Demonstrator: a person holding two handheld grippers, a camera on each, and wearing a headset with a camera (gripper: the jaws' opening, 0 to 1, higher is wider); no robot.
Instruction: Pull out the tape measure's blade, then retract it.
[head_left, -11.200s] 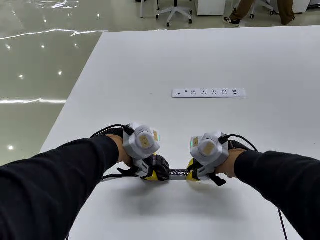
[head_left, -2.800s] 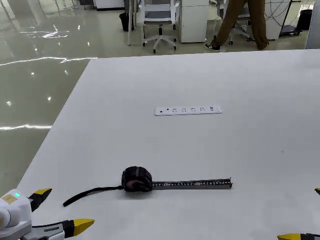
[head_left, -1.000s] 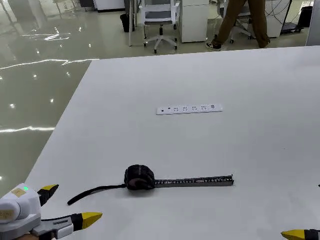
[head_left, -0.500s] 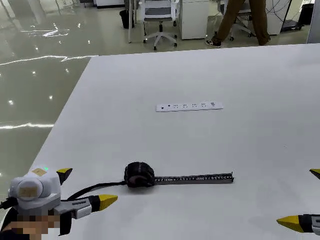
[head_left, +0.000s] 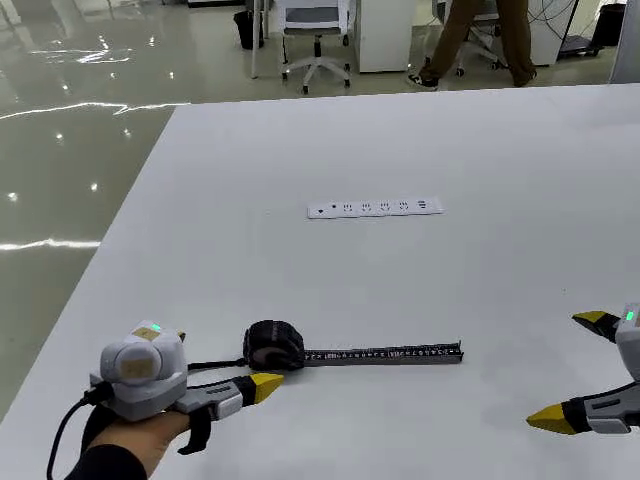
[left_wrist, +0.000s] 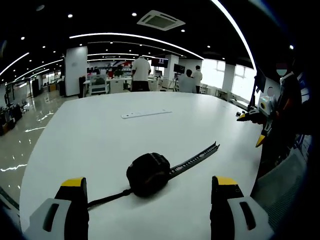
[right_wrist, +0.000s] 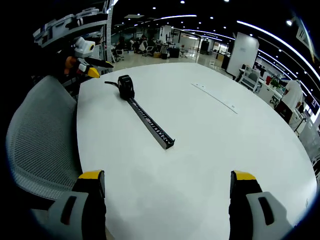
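White table (head_left: 420, 140): tape measure (head_left: 273, 345) case left, blade (head_left: 385, 353) stretched rightward.

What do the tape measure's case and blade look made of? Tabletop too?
Case: black, dull, no glare; probably rubber-coated plastic.
Blade: thin dark strip with pale marks, lying straight, edges turned up at its end; likely painted steel.
Tabletop: white, smooth, matte; perhaps laminate, can't confirm.

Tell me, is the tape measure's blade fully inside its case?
No, the blade lies stretched out flat on the table, reaching away from the black case.
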